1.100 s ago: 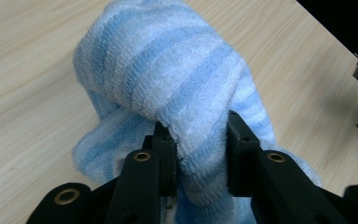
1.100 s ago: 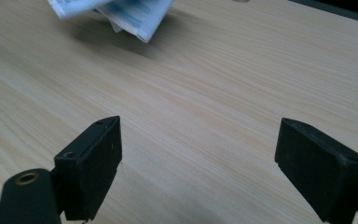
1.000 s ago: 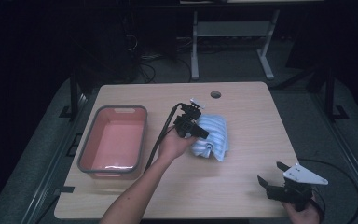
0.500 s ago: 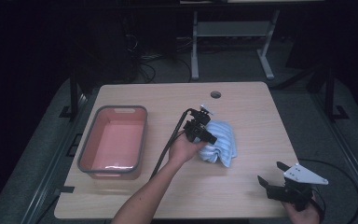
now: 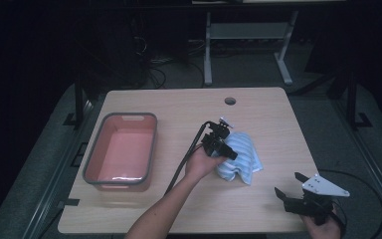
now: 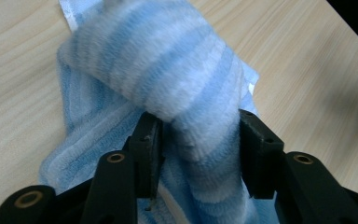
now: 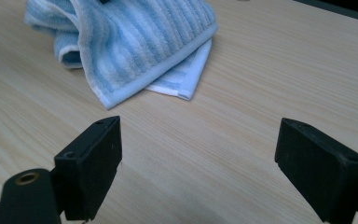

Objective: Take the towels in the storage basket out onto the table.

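A blue-and-white striped towel (image 5: 241, 154) lies bunched on the wooden table (image 5: 258, 114), right of centre. My left gripper (image 5: 226, 152) is shut on a thick fold of the towel (image 6: 182, 88), which bulges up between the jaws in the left gripper view. My right gripper (image 5: 291, 186) rests open near the table's front right corner, apart from the towel. In the right gripper view the towel (image 7: 135, 37) lies ahead beyond the widely spread jaws, with bare wood between them.
A grey-rimmed tub with a pink inside (image 5: 104, 144) stands on the left half of the table. A round cable hole (image 5: 230, 101) sits near the far edge. The left gripper's cable (image 5: 186, 159) trails back along the forearm.
The left gripper has drawn the towel toward the front right, bunching it into a smaller heap. The right gripper has stayed in place.
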Tool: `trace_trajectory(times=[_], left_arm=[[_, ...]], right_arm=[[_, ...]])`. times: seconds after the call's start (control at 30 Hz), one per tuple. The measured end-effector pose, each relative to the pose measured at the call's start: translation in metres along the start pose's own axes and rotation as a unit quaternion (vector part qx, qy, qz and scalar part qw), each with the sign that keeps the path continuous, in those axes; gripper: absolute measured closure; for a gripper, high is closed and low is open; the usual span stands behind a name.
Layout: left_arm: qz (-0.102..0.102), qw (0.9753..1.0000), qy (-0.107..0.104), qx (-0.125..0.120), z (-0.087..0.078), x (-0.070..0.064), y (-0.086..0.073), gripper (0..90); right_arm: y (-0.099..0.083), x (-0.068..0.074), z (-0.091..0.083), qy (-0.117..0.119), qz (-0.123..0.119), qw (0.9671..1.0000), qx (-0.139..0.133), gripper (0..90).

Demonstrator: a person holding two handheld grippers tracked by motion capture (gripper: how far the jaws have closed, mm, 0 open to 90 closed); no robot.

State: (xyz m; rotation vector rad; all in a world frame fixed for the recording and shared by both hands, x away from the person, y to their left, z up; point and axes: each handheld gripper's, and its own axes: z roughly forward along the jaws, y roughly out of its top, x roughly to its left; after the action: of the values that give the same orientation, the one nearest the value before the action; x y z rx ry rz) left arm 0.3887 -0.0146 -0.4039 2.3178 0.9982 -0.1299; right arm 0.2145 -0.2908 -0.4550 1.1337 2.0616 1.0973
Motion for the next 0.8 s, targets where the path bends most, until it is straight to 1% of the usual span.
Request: trace_trajectory(times=[0.07, 0.13, 0.2, 0.27, 0.33, 0.4, 0.47, 0.5, 0.6, 0.63, 0.73, 0.77, 0.8], left_arm=[[0.000, 1.0000, 0.002, 0.000, 0.000, -0.001, -0.001, 53.8], [0.001, 1.0000, 0.003, 0.000, 0.000, -0.001, -0.001, 51.3], [0.004, 1.0000, 0.006, 0.000, -0.002, -0.001, -0.001, 50.5], [0.002, 1.0000, 0.006, -0.004, -0.003, 0.000, -0.003, 48.4], [0.004, 1.0000, 0.006, -0.004, -0.005, 0.001, -0.005, 47.9], [-0.004, 0.9999, 0.003, -0.015, -0.009, 0.002, -0.007, 46.7], [-0.003, 0.9998, 0.002, -0.018, -0.011, 0.002, -0.008, 46.8], [-0.003, 0.9998, 0.005, -0.017, -0.013, 0.003, -0.010, 46.0], [-0.004, 0.9997, 0.005, -0.022, -0.016, 0.003, -0.011, 44.4], [-0.004, 0.9995, 0.005, -0.032, -0.021, 0.003, -0.013, 43.7], [0.002, 0.9994, 0.007, -0.033, -0.025, 0.004, -0.015, 41.7], [0.009, 0.9994, 0.010, -0.033, -0.029, 0.004, -0.017, 41.7], [0.009, 0.9994, 0.010, -0.033, -0.029, 0.004, -0.017, 41.6]], right_arm=[[0.000, 0.000, 0.000, -0.001, -0.002, 1.0000, -0.002, 14.3], [0.000, 0.001, 0.000, 0.000, -0.001, 1.0000, -0.001, 14.3], [0.000, 0.001, 0.000, 0.000, 0.001, 1.0000, -0.001, 14.3], [0.000, 0.000, -0.001, -0.001, -0.002, 1.0000, -0.002, 14.3], [0.000, 0.000, -0.001, -0.002, 0.001, 1.0000, -0.005, 14.3], [0.001, 0.001, 0.000, -0.001, -0.002, 1.0000, -0.002, 14.3], [0.001, 0.000, 0.000, -0.001, -0.002, 1.0000, -0.003, 14.3], [0.000, 0.000, 0.000, -0.002, -0.001, 1.0000, -0.004, 14.3], [0.000, 0.000, 0.000, -0.002, 0.003, 1.0000, -0.001, 14.3], [0.000, 0.000, 0.000, -0.003, 0.002, 1.0000, -0.001, 14.3], [0.000, -0.001, -0.001, -0.004, 0.001, 1.0000, -0.001, 14.3], [0.000, -0.002, 0.000, -0.005, 0.002, 1.0000, -0.003, 14.3], [0.000, -0.002, 0.000, -0.005, 0.003, 1.0000, -0.003, 14.3]])
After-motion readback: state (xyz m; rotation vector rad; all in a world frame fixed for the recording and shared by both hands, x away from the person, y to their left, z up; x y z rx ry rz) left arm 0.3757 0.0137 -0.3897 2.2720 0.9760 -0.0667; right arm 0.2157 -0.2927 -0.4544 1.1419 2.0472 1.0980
